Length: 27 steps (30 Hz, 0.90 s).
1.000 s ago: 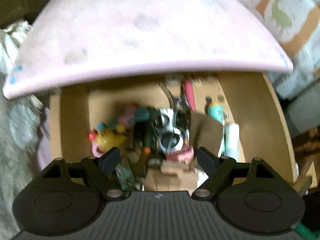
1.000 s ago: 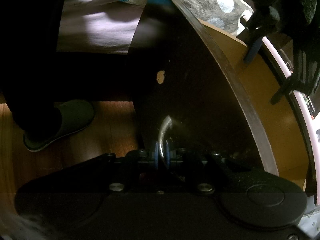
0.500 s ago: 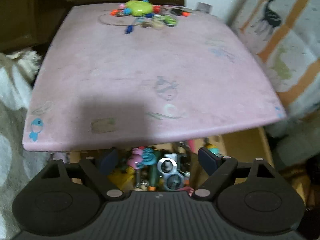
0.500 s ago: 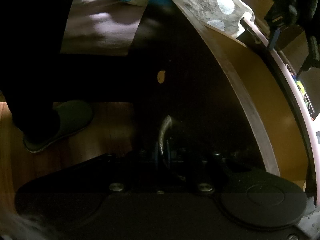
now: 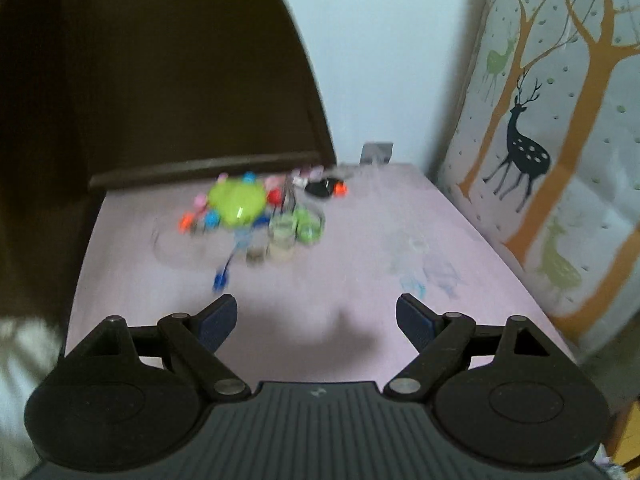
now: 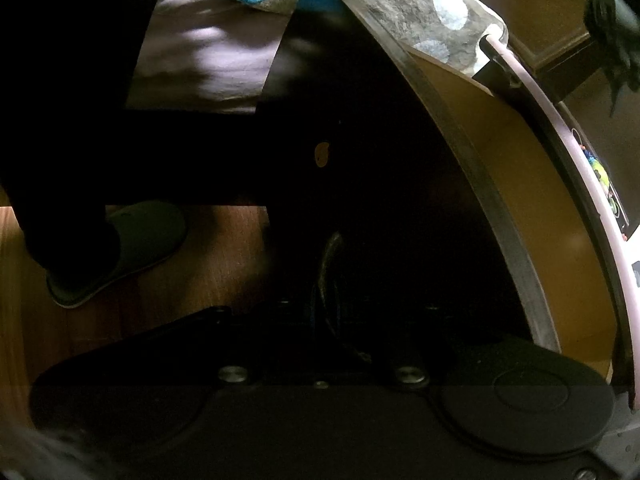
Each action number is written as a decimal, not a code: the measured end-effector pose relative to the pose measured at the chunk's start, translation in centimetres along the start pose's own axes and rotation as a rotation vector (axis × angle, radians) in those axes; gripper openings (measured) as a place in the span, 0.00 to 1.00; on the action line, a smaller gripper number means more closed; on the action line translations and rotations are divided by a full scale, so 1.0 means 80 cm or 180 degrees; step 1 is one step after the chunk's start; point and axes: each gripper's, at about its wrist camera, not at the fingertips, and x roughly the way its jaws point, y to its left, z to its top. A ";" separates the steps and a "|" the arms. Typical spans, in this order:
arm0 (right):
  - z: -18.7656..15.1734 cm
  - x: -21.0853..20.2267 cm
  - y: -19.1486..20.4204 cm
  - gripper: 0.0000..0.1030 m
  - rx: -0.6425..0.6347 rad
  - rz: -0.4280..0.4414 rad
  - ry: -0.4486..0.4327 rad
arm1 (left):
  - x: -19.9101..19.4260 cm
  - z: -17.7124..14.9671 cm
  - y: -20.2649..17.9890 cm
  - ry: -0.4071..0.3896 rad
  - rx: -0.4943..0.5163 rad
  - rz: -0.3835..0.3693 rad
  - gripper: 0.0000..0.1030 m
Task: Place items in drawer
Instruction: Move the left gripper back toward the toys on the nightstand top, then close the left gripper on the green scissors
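My left gripper (image 5: 316, 320) hangs open and empty over the near part of the pink tabletop (image 5: 380, 248). At the table's far end lies a blurred heap of small toys: a lime green toy (image 5: 240, 202), little green jars (image 5: 286, 236), a blue piece (image 5: 222, 276) and a black item (image 5: 320, 188). In the right wrist view my right gripper (image 6: 326, 300) is shut on the curved metal drawer handle (image 6: 330, 252) on the dark drawer front (image 6: 380, 168). The drawer's wooden side wall (image 6: 540, 220) runs under the pink table edge (image 6: 560, 140). The drawer's inside is hidden.
A dark headboard-like panel (image 5: 160, 80) stands behind the table. A deer-print panel (image 5: 540, 160) borders its right side. Left of the drawer front, a person's foot in a grey slipper (image 6: 136, 240) rests on the wooden floor (image 6: 224, 256). A grey spotted cloth (image 6: 400, 12) lies behind the drawer.
The left gripper has risen and tilted up from over the open drawer's contents to over the tabletop, so the drawer has left its view. The right gripper has kept still on the handle.
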 end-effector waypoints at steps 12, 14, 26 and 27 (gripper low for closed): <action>-0.003 -0.004 -0.001 0.09 -0.0009 0.0024 -0.0056 | 0.131 0.049 -0.005 0.0187 0.0225 0.0103 0.84; -0.003 -0.005 -0.001 0.08 -0.0009 0.0028 -0.0061 | 0.146 0.050 -0.006 0.0238 0.0281 0.0100 0.84; -0.003 -0.006 -0.002 0.08 -0.0023 0.0043 -0.0096 | 0.179 0.054 0.004 0.0378 0.0247 0.0084 0.53; -0.003 -0.006 -0.002 0.08 -0.0023 0.0043 -0.0096 | 0.179 0.055 0.005 0.0395 0.0248 0.0081 0.53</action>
